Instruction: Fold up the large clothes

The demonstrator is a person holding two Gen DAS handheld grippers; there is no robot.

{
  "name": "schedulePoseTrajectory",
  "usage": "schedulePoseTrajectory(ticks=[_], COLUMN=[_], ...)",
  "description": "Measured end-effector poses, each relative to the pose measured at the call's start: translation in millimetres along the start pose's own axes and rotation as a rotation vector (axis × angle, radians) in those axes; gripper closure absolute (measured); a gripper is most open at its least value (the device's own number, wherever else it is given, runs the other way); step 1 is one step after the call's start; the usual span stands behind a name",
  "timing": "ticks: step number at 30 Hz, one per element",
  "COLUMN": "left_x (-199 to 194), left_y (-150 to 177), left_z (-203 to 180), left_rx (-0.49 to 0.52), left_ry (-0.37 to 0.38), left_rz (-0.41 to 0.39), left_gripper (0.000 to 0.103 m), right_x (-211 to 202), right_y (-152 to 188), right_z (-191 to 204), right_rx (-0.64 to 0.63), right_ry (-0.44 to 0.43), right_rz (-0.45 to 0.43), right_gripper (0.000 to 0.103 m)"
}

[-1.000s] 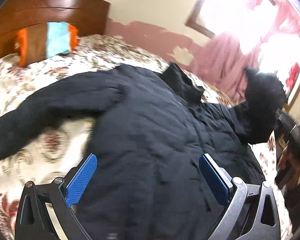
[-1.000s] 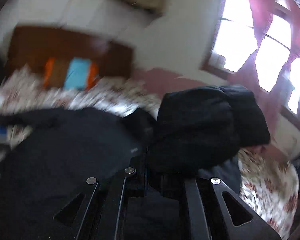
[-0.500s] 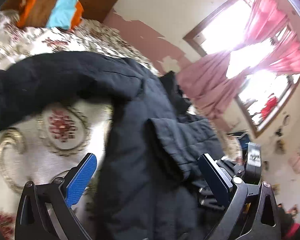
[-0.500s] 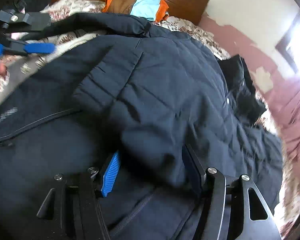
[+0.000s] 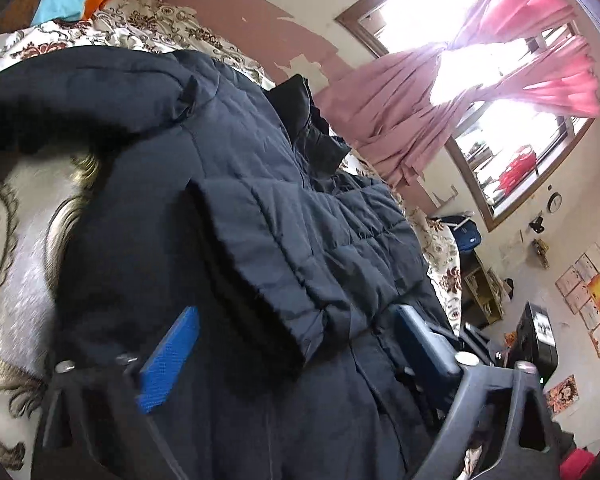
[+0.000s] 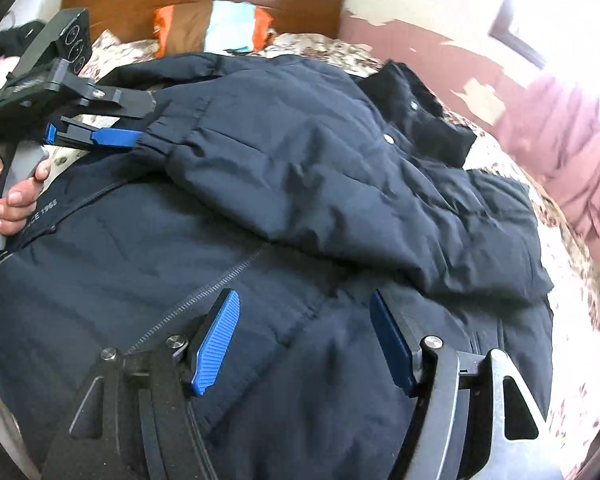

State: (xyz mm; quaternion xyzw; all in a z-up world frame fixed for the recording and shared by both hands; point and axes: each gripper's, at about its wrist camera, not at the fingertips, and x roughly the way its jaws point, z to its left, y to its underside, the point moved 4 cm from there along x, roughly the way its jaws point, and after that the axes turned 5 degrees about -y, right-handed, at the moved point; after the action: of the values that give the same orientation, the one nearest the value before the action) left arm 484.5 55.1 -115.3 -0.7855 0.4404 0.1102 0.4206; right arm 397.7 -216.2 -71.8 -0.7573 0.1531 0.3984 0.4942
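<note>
My right gripper (image 6: 304,344), jaws just opening, holds nothing, one sleeve (image 6: 340,184) already lies across the dark jacket (image 6: 120,280) on the bed (image 6: 560,320) at frame centre, and my left gripper (image 5: 296,364) closes empty; other sleeve and body remain unfolded.

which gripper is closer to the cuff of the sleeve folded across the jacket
Left. The left gripper has its blue pads right at the sleeve cuff. The right gripper hovers open over the jacket front by the zipper, below the folded sleeve.
</note>
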Motion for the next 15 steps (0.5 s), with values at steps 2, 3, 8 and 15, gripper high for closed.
schedulePoseTrajectory(ticks=[2,3,8,15], left_x=[8.0,13.6,7.3,-30.8], left_y=[-3.4,-5.7,-21.4,-62.8], left_z=[1.7,4.3,-0.4,-29.2], left_rx=[-0.016,-0.025,0.063,0.302], left_ry=[-0.025,-0.058,-0.132,-0.329], left_rz=[0.007,0.005,-0.082,-0.327], left_gripper=[0.051,0.062,0.097,0.097], right_x=[1.3,0.2,-1.4,48.0], right_y=[-3.7,-6.3,-34.7,-85.9], right_z=[-7.3,-12.8,-43.9,-92.9], right_rx=[0.029,0.046,0.128,0.336], right_ry=[0.027,0.044,0.104,0.051], right_rz=[-0.014,-0.027,-0.112,-0.14], right_gripper=[0.04,0.04,0.04,0.041])
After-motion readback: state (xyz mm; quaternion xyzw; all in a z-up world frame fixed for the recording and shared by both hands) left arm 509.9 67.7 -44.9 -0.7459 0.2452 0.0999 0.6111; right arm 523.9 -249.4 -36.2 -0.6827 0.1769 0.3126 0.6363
